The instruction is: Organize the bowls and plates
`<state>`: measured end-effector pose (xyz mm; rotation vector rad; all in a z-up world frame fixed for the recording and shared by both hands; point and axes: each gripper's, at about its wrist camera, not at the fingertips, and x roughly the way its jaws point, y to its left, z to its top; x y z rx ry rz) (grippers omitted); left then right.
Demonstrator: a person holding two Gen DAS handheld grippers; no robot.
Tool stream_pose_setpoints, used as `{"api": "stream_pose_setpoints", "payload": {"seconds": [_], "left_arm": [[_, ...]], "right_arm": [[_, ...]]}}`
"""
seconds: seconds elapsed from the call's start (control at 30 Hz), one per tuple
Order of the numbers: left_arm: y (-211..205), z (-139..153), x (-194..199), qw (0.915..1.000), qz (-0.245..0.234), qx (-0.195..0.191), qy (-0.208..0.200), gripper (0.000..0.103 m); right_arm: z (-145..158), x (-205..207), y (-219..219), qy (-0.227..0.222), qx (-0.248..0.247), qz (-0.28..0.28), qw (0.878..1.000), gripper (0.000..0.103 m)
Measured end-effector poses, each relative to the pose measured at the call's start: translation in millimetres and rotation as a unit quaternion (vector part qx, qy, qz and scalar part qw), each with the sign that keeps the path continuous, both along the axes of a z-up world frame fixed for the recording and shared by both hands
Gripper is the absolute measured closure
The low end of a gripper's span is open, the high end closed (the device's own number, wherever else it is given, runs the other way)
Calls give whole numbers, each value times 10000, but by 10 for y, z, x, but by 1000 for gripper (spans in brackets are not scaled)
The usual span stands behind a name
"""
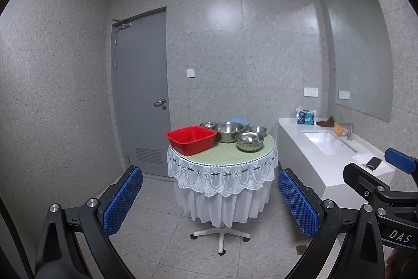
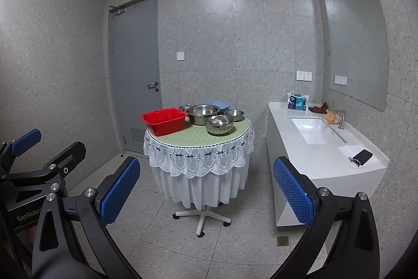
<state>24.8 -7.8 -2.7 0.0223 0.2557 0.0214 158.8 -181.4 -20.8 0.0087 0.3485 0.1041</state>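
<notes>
Nothing is sorted yet, as I read it: both my claws hang in the air well short of the round desk (image 1: 222, 152), holding nothing. My left claw (image 1: 210, 203) is spread wide, blue pads far apart at the lower corners of its view; my right claw (image 2: 206, 191) is spread the same way, and it also shows at the right edge of the left view. The task's things all sit mid-frame on the desk: a red basin (image 1: 192, 139) at the left rim, slightly overhanging the lace, a large steel bowl (image 1: 227, 131) just right of it, a ribbed steel bowl (image 1: 249, 141) nearest me toward the right, a small bowl (image 1: 257, 130) behind that, another small bowl (image 1: 208, 125) behind the basin, and a blue plate or tray (image 2: 218, 105) at the far rim, mostly hidden. Whether the bowls touch one another I cannot tell. All the gathering and stacking is left, I judge. Room: open tiled floor between me and the desk, so a straight approach is free. The desk stands on a wheeled star base (image 2: 202, 217) and may shift if bumped. The white sink counter (image 2: 318, 161) runs along the right, near the desk's right rim, which narrows that side; the left side toward the grey door (image 1: 141, 96) is open. The lace skirt could snag a low claw.
</notes>
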Motion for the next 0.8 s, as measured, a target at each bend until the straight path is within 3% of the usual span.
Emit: {"api": "stream_pose_setpoints", "payload": {"seconds": [0.8], "left_arm": [[-588, 207, 41, 9992, 294, 74, 258, 1]], "right_arm": [[148, 135, -400, 216, 135, 284, 9993, 0]]}}
